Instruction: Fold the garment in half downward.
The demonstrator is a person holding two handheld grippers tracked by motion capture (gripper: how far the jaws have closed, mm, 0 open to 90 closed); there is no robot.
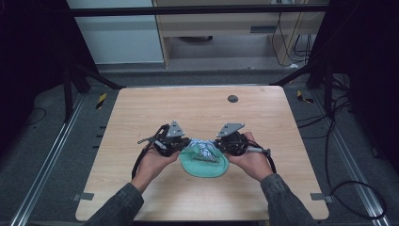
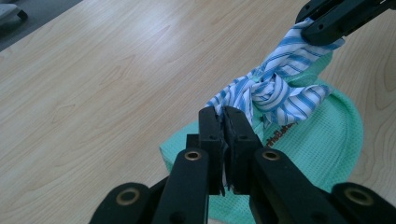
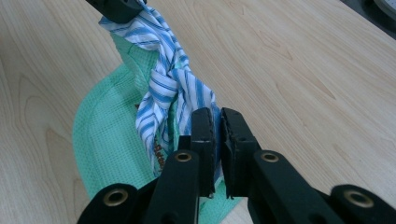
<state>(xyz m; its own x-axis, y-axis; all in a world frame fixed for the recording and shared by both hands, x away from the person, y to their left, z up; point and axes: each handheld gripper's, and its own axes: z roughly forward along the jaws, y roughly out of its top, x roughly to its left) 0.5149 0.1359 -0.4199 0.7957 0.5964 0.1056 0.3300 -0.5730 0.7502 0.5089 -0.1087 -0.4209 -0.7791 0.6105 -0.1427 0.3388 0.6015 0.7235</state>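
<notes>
- Striped cloth (image 1: 203, 149), knotted, sits low centre of the high view on the green cloth (image 1: 203, 165).
- Left claw (image 2: 223, 122) and right claw (image 3: 217, 122) each pinch one end.
- It looks light, limp, slippery; best gripped near the knot.

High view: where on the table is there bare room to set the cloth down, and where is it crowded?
The table is bare across its far half, up to the dark round spot, and along both side edges. It is crowded at the near middle, where the left gripper and right gripper pinch the striped cloth over the green cloth.
</notes>
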